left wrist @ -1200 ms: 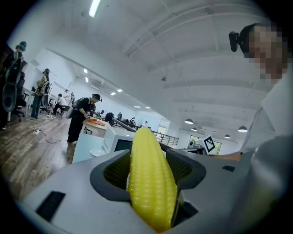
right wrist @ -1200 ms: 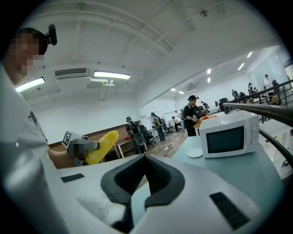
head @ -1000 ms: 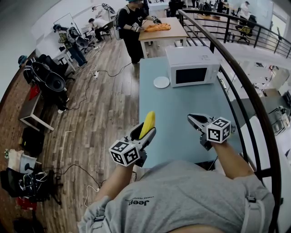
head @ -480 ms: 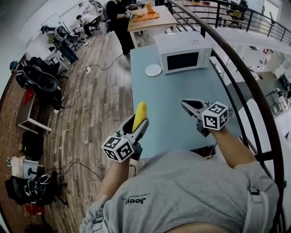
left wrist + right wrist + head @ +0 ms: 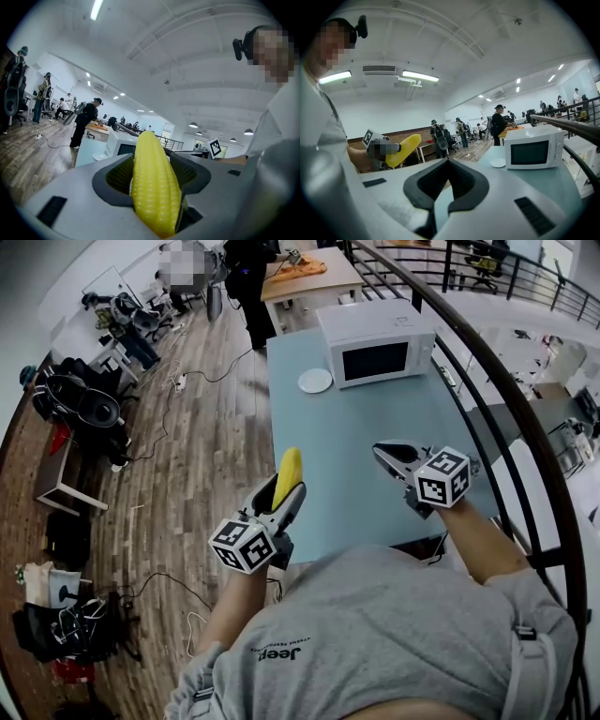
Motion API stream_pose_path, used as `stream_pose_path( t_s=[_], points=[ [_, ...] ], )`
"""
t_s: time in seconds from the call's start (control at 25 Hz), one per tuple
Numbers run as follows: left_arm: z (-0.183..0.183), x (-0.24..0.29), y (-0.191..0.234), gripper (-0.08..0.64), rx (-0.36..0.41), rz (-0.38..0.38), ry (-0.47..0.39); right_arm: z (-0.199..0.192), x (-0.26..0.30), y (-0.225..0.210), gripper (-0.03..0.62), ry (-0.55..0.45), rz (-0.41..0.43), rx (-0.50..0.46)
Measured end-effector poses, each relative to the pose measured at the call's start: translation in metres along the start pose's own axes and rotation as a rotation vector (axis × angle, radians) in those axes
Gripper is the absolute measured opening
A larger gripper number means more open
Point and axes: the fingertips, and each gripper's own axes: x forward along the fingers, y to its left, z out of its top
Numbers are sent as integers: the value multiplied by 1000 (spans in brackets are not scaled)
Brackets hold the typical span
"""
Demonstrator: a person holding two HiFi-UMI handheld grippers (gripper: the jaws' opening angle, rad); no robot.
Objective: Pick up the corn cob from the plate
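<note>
A yellow corn cob (image 5: 288,474) is clamped between the jaws of my left gripper (image 5: 281,505). It hangs in the air over the near left corner of the pale blue table (image 5: 375,437). In the left gripper view the corn cob (image 5: 154,183) runs lengthwise through the left gripper (image 5: 152,161) and sticks out past its tips. The small white plate (image 5: 315,381) lies bare far up the table, beside the microwave. My right gripper (image 5: 382,452) hovers over the near right part of the table. Its jaws are together with nothing in them, as the right gripper (image 5: 446,164) also shows in its own view.
A white microwave (image 5: 375,341) stands at the far end of the table. A dark curved railing (image 5: 497,390) runs along the table's right side. Wooden floor with chairs and cables lies to the left. People stand at a wooden table (image 5: 309,273) beyond.
The head camera's aim has shifted a little since a second ago. Both grippers keep their places, and the corn stays in the left one.
</note>
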Motion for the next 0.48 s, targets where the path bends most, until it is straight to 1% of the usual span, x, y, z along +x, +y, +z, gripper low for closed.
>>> stream_pose_path(
  t_s=[0.12, 0.48],
  points=[
    [2, -1, 0, 258, 1, -2, -1, 1, 0, 2, 14, 7, -6, -16],
    [-2, -1, 1, 258, -4, -2, -1, -4, 1, 4, 14, 14, 4, -23]
  ],
)
